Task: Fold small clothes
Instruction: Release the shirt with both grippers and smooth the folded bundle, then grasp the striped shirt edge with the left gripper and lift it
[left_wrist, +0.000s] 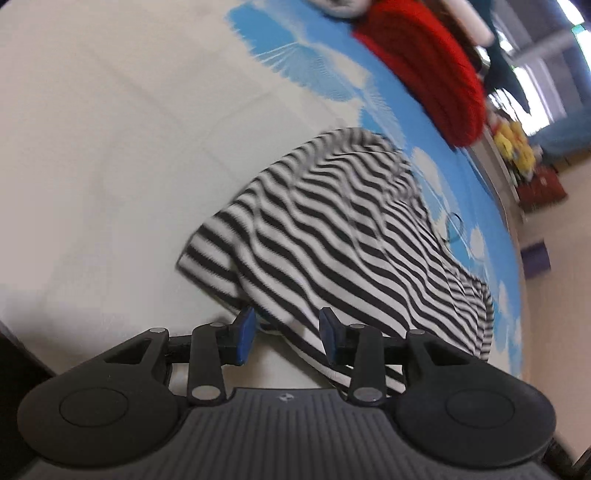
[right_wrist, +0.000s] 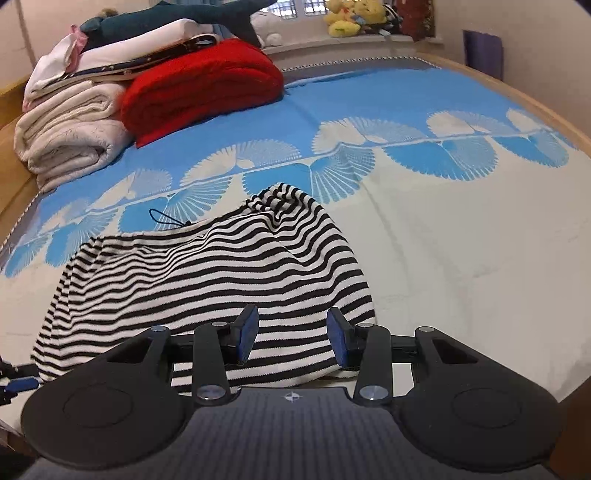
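Left gripper (left_wrist: 286, 334): jaws sitting wide apart, blue pads (left_wrist: 244, 334) gripping nothing; hovering at the near edge of the striped garment (left_wrist: 343, 236), whose hem is showing in the gap between the fingers. Contact: cannot tell.
Right gripper (right_wrist: 291, 338): also spread wide, holding nothing; pads (right_wrist: 248, 334) hanging over the near part of the same garment, stripes showing through the gap.
Striped garment (right_wrist: 218, 280): black-and-white, lying crumpled on the bedspread (right_wrist: 461, 240), bunching into a hump at its far end; resting mostly on the cream part, far end reaching the blue fan-pattern band.
Black cord (right_wrist: 166, 218): thin loop lying on the bedspread just beyond the garment's far edge.
Red blanket (right_wrist: 203, 88): folded, sitting at the far end of the bed, well apart from the garment.
White bedding stack (right_wrist: 70, 129): folded, sitting just left of the red blanket, dark teal plush (right_wrist: 177, 14) lying on top.
Yellow plush toys (right_wrist: 349, 16): sitting on the far ledge by the window.
Left view: tilted and motion-blurred.
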